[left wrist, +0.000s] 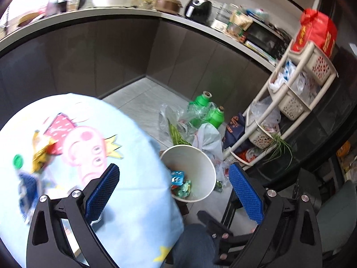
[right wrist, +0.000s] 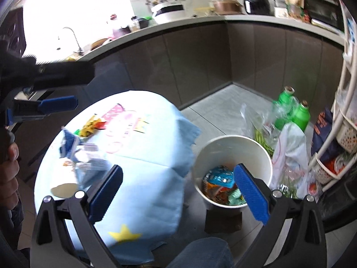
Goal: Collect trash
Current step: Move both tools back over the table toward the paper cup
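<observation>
Kitchen floor: white bin (right wrist: 232,154) holds wrappers beside blue-clothed table (right wrist: 145,178). Left claw (left wrist: 174,192), right claw (right wrist: 178,192) wide open, empty.

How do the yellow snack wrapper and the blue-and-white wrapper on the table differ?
The yellow snack wrapper is yellow and red and lies nearer the far edge of the table; the blue-and-white wrapper is larger, crumpled higher, and lies nearer the right gripper. Both are still on the tablecloth, not yet in the white bin.
</observation>
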`<state>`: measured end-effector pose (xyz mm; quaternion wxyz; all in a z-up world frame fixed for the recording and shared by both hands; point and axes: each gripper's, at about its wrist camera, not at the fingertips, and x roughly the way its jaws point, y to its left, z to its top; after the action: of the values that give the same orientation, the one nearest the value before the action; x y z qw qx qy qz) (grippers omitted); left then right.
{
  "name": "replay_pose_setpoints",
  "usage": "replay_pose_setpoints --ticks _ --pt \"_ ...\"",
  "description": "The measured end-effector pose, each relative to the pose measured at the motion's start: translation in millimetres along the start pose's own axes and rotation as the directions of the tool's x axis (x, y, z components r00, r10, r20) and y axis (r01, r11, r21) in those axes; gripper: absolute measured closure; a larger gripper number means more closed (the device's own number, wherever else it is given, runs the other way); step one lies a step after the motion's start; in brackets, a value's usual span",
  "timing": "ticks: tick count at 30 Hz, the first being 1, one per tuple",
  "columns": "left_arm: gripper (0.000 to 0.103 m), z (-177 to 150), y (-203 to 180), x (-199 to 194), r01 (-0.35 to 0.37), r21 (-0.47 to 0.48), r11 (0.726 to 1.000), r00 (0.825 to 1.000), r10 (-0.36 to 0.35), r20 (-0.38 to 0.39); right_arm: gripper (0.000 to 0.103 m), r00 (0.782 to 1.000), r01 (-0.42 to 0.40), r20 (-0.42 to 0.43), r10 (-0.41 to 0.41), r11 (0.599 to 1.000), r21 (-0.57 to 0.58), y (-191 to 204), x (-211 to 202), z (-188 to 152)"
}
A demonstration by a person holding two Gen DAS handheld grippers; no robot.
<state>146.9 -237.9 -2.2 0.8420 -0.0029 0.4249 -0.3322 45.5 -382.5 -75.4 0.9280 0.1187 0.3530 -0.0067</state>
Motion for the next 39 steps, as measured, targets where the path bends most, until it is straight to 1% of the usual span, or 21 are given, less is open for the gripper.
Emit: replay_pose_setpoints --ticks 4,7,11,15,18,21,25,29,32,36,39 --pt "0.009 -15 28 -33 -0.062 -0.052 0.997 0.998 0.063 0.014 0.003 0.999 -0.035 0.005 0.035 0.998 -0.043 29 -9 5" --pt "0.009 -28 53 -55 -0.125 -0.097 0.987 0.992 0.127 0.013 0.003 0.997 -0.073 -0.001 0.073 0.995 -0.073 51 -11 7" --pt "0.009 -52 95 -83 -0.210 -0.174 0.962 0.977 0.214 0.005 0.003 0.990 -0.139 -0.038 0.135 0.981 -0.132 85 -9 8" --pt "0.009 -73 138 -103 -0.266 -0.257 0.929 0.962 0.272 -0.013 0.003 0.978 -0.203 -0.088 0.190 0.962 -0.183 121 -1 3" --pt "0.009 -91 166 -118 -0.297 -0.306 0.904 0.952 0.306 -0.021 0.003 0.958 -0.280 -0.126 0.259 0.939 -0.200 147 7 -1" --pt "0.009 -105 186 -130 -0.305 -0.341 0.889 0.948 0.317 -0.022 0.003 0.935 -0.343 -0.168 0.311 0.915 -0.213 172 14 -5" --pt "0.009 -117 204 -141 -0.309 -0.385 0.870 0.946 0.324 -0.025 0.003 0.915 -0.380 -0.240 0.323 0.891 -0.248 203 33 -12" --pt "0.009 -124 218 -151 -0.304 -0.415 0.857 0.944 0.329 -0.012 0.004 0.905 -0.388 -0.305 0.298 0.870 -0.302 234 55 -22" --pt "0.009 -128 224 -155 -0.296 -0.422 0.857 0.946 0.324 -0.005 0.004 0.901 -0.378 -0.341 0.266 0.868 -0.321 244 75 -28" --pt "0.009 -130 228 -154 -0.294 -0.409 0.864 0.947 0.321 -0.001 0.004 0.905 -0.334 -0.376 0.199 0.881 -0.336 248 100 -34" --pt "0.009 -132 231 -151 -0.280 -0.405 0.871 0.952 0.307 0.002 0.004 0.898 -0.322 -0.405 0.172 0.884 -0.338 249 113 -41"
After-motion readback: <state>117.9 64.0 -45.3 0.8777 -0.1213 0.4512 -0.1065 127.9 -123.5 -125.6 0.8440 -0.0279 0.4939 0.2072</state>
